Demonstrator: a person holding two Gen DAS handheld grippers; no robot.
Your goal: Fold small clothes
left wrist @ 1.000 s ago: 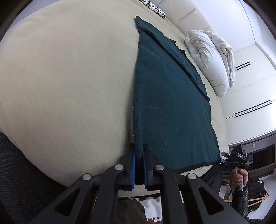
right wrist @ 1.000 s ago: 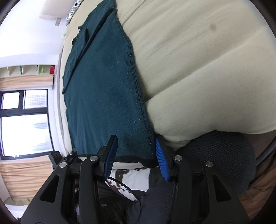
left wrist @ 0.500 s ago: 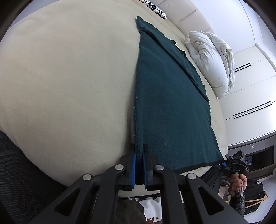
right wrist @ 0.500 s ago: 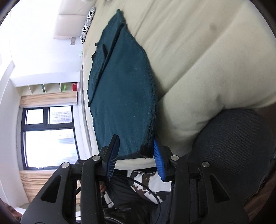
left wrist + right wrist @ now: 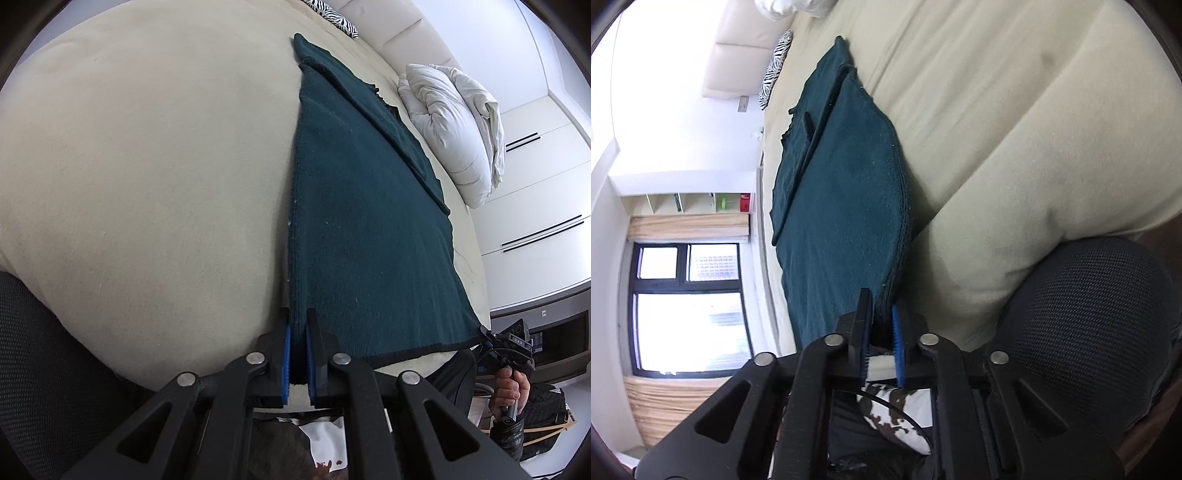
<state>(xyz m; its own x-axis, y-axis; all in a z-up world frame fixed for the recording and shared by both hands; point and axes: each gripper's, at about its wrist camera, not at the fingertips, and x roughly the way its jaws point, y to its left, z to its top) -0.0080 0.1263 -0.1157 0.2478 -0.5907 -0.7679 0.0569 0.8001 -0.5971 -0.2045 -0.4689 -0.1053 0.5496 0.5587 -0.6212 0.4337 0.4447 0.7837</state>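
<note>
The dark green garment (image 5: 369,229) lay flat on the cream bed (image 5: 147,166), its hem toward the person. The left gripper (image 5: 298,343) was clenched on the near hem corner at 6 o'clock of the left wrist view. The right gripper (image 5: 881,328) was clamped on the opposite near corner, at 6 o'clock of its own view; in the left wrist view it sat at 4 o'clock.

Judgement: the step was a lengthwise fold. To do it well, both corners should rise together at equal height, travel toward 12 o'clock, and land square on the far edge, with the hem held taut so no crease forms.

A white duvet (image 5: 454,129) lay at 2 o'clock. No brand, label or writing was legible.
</note>
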